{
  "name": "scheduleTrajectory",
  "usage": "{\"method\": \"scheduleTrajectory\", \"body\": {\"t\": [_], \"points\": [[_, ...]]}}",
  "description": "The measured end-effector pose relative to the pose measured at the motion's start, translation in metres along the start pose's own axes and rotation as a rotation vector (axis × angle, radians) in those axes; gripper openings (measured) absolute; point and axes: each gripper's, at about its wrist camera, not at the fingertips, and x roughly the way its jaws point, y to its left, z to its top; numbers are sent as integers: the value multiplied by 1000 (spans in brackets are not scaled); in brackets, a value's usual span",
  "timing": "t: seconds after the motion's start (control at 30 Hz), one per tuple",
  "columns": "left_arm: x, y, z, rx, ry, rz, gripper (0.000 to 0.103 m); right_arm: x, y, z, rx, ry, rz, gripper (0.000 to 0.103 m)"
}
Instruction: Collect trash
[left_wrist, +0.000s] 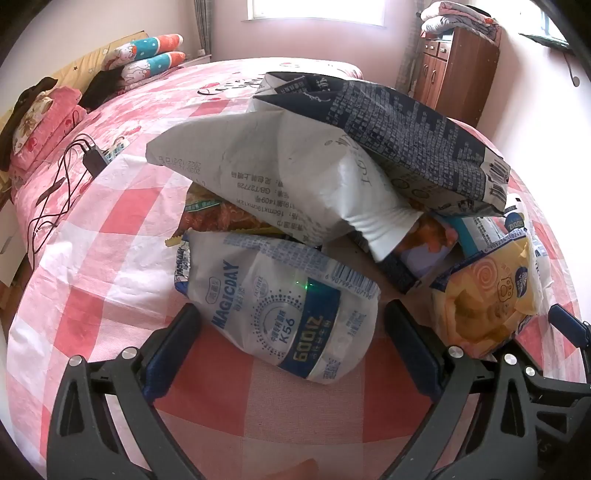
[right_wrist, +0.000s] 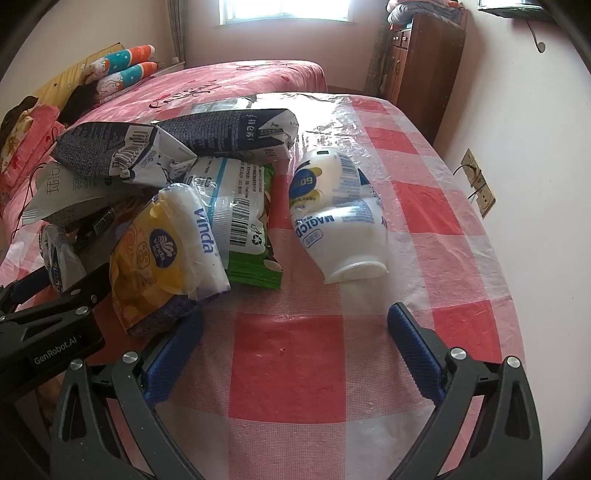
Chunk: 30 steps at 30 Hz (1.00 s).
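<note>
Checked plastic cloth under heaped wrappers, crushed bottle.

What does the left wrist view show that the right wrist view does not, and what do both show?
Only the left wrist view shows the charger with its cables on the bed, and a crushed MAGICDAY bottle between the open left claw.

Only the right wrist view shows a second bottle lying apart from the pile, the wall socket and the open, empty right claw.

Both show the dark carton and the yellow Vinda wrapper.
</note>
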Motion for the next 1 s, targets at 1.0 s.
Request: {"method": "scheduleTrajectory", "body": {"t": [1.0], "points": [[-14, 0, -13, 24, -18, -24, 99, -45, 3, -32, 15, -92, 31, 98]]}}
